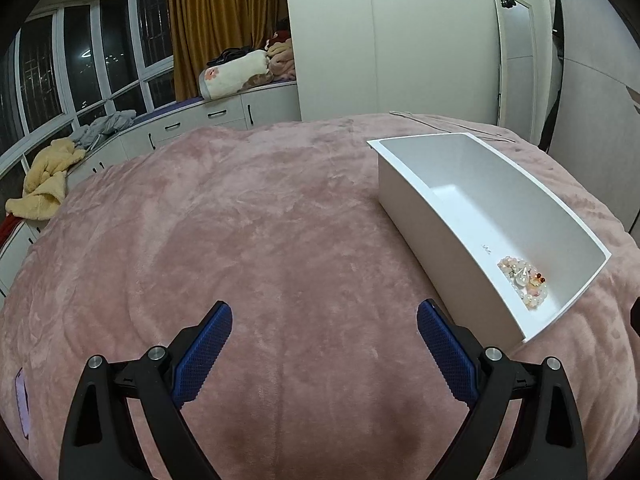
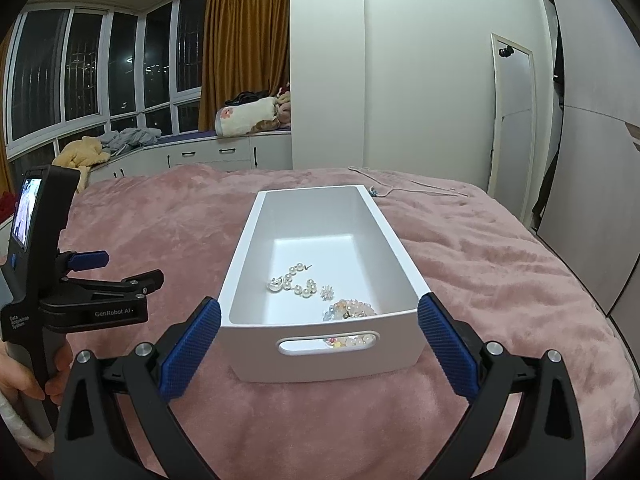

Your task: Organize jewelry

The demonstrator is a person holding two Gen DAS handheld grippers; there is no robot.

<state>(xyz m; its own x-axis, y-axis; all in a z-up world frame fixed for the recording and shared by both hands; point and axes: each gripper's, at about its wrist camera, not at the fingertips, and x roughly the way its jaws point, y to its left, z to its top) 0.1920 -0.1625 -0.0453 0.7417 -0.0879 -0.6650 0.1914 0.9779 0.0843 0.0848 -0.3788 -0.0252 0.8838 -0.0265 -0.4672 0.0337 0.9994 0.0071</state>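
I see both grippers, left (image 1: 324,322) and right (image 2: 319,316), spread wide and empty (jewelry (image 2: 302,284) sits in white bin (image 2: 320,354)).

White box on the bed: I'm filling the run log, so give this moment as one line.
left gripper: open, empty | right gripper: open, empty | white box: on pink blanket | inside: pearl string, bead bracelets

Home bedroom: pink bed blanket (image 2: 480,248), curtain (image 2: 244,40), leaning mirror (image 2: 514,120).

Jewelry (image 2: 308,286) inside white bin (image 2: 320,354) on bed (image 2: 500,264)
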